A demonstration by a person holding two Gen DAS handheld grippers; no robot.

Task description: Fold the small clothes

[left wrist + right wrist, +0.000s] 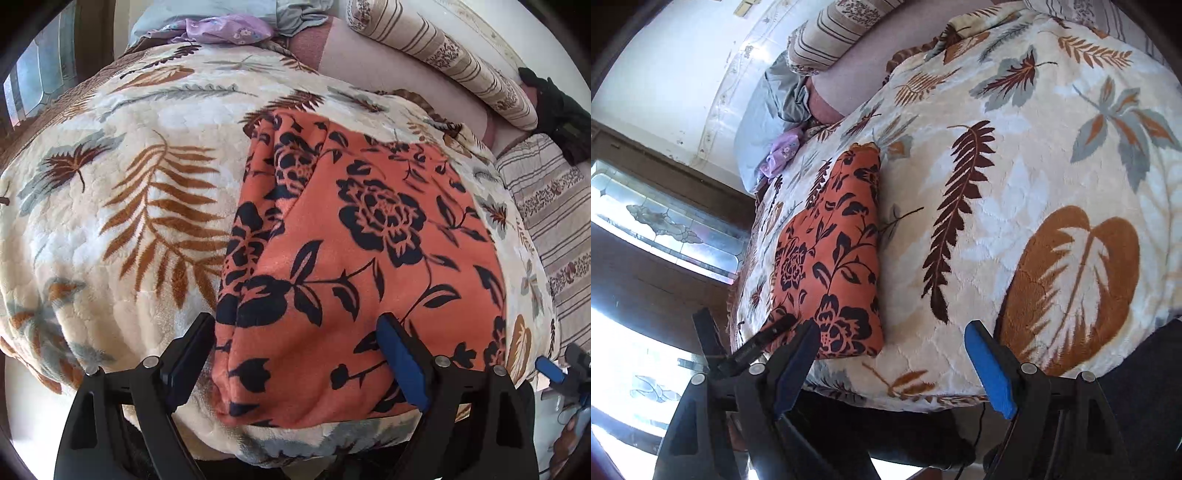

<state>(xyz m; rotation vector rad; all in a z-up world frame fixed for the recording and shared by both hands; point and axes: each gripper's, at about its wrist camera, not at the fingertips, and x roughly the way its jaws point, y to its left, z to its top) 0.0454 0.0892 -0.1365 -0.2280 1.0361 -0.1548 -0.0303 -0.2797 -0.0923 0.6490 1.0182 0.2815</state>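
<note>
**foldnoob:** So where's the garment sitting? All I see is leaf print.

**rigtinkerer:** The leaf print is the blanket (110, 206) on the bed. The piece to fold is the orange floral cloth (354, 258), lying flat on top of it near the front edge, already doubled over by the look of the layered left side. The left gripper (295, 354) hangs right above its near end with its jaws spread wide and nothing pinched. The right gripper (890, 362) is off to the side over bare blanket, also spread and empty; from there the cloth (831, 258) sits to its left.

**foldnoob:** How's it going to handle?

**rigtinkerer:** My guess is light, soft and floppy, with a slightly fleecy surface, so not slippery. It'll sag wherever it isn't supported, and the plush blanket underneath may grab it a bit (fuzz on fuzz). I'd take the two near corners, one per gripper, pinching through all layers at the edge so the stack doesn't slide apart. Grabbing mid-panel would just bunch it up.
</note>
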